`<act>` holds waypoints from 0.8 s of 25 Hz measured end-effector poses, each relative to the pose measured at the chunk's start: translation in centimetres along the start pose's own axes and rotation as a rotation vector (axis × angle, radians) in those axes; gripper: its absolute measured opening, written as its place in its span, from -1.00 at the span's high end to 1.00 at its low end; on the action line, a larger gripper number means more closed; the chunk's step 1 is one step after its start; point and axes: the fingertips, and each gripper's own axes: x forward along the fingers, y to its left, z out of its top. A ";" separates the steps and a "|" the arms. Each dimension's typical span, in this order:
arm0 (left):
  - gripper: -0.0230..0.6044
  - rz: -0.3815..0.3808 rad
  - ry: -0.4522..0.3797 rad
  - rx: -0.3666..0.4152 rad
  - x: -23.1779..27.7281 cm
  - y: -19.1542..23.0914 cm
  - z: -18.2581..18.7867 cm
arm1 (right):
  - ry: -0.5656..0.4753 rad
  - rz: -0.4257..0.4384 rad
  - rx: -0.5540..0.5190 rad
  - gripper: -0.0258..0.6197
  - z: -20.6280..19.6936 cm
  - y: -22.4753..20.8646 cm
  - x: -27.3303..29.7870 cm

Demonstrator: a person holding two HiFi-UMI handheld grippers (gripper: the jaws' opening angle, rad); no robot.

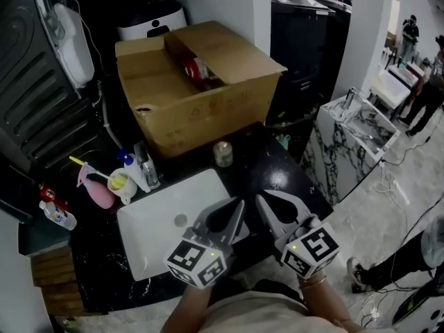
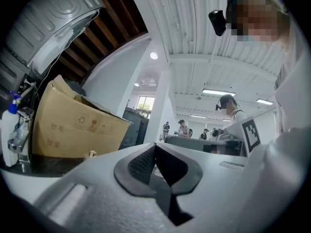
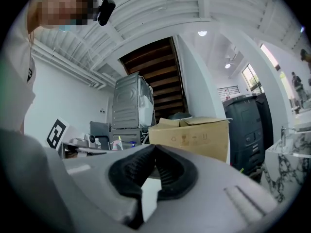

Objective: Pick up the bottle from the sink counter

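Note:
On the black counter [image 1: 277, 168], left of the white sink [image 1: 149, 231], stand a pink spray bottle [image 1: 98, 189], a white bottle with a blue cap [image 1: 132, 168] and a yellow cup [image 1: 119, 182]. A small clear bottle with a red cap [image 1: 57, 215] lies further left. My left gripper [image 1: 238, 202] and right gripper [image 1: 261, 198] hover side by side over the sink's near right corner, both shut and empty. In the left gripper view the shut left gripper [image 2: 155, 147] points past the blue-capped bottle [image 2: 9, 130]. The right gripper [image 3: 155, 147] is shut too.
A big open cardboard box [image 1: 201, 89] fills the counter behind the sink, with a small jar [image 1: 223, 153] in front of it. The faucet [image 1: 148, 166] stands at the sink's back left. A marble washstand [image 1: 354, 127] is at the right, with people beyond.

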 end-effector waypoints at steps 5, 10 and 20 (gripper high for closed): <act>0.91 0.014 0.016 -0.015 0.7 1.9 -0.4 | 0.038 0.008 0.026 0.91 -1.5 -0.7 2.2; 0.91 0.020 0.043 -0.040 1.2 3.1 -1.5 | 0.069 0.019 0.039 0.91 -2.7 -0.8 3.4; 0.91 0.063 0.064 -0.076 2.4 5.6 -2.7 | 0.106 0.050 0.035 0.91 -3.7 -1.8 4.9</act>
